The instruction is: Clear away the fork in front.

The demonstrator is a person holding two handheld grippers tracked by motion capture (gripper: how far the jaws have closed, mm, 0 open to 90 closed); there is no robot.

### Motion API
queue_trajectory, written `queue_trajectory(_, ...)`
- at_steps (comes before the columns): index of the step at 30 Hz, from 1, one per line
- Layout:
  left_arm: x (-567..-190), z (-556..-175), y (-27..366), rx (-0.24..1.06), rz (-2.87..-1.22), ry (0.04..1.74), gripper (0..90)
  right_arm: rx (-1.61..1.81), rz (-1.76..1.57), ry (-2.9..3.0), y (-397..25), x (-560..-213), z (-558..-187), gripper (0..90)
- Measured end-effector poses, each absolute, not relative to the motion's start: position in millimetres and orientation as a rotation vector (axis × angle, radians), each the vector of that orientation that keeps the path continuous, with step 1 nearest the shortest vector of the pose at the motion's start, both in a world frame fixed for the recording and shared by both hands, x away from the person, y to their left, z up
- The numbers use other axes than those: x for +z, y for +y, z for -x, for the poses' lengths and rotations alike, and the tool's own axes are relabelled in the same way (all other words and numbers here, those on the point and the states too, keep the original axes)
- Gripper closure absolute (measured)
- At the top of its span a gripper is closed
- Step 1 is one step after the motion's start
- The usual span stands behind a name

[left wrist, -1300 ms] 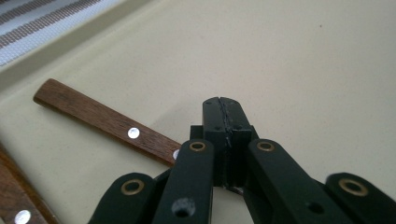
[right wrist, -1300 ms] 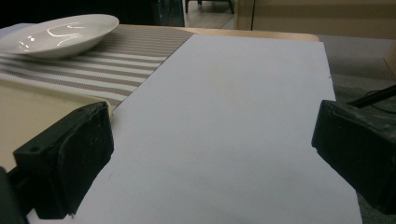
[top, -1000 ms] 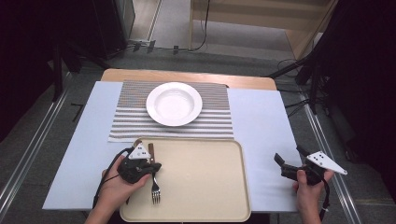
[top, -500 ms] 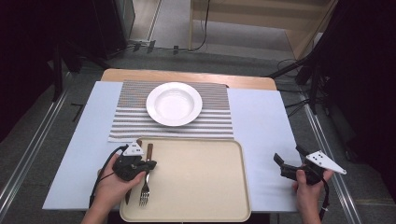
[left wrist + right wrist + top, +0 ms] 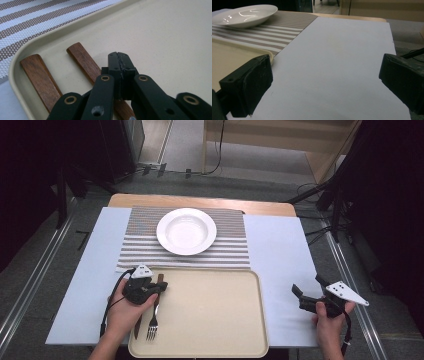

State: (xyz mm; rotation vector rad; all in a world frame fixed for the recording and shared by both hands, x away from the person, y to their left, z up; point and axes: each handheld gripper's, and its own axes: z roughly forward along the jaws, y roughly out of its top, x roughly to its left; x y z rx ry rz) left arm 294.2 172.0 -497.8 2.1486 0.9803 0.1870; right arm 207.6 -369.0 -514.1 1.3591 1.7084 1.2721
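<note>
A person's left gripper [image 5: 161, 288] hovers low over the left end of a beige tray [image 5: 220, 320], its jaws pressed together with nothing between them. Just beneath it lie a fork [image 5: 153, 325] and a knife [image 5: 137, 326], side by side inside the tray, their wooden handles pointing toward a striped placemat [image 5: 230, 245]. A white plate [image 5: 186, 231] sits on that mat, beyond the tray. The right gripper [image 5: 301, 296] is held well apart, over the pale blue table cover [image 5: 280, 255] to the right of the tray, its jaws spread wide and empty.
</note>
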Motion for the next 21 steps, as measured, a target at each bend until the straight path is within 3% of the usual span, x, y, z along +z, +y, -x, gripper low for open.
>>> queue_trajectory(21,-495.3,-306.4,181.1,0.143,-2.02,1.032,88.8,1.272,-1.361,1.711,-368.5,-515.0,-207.7,0.0)
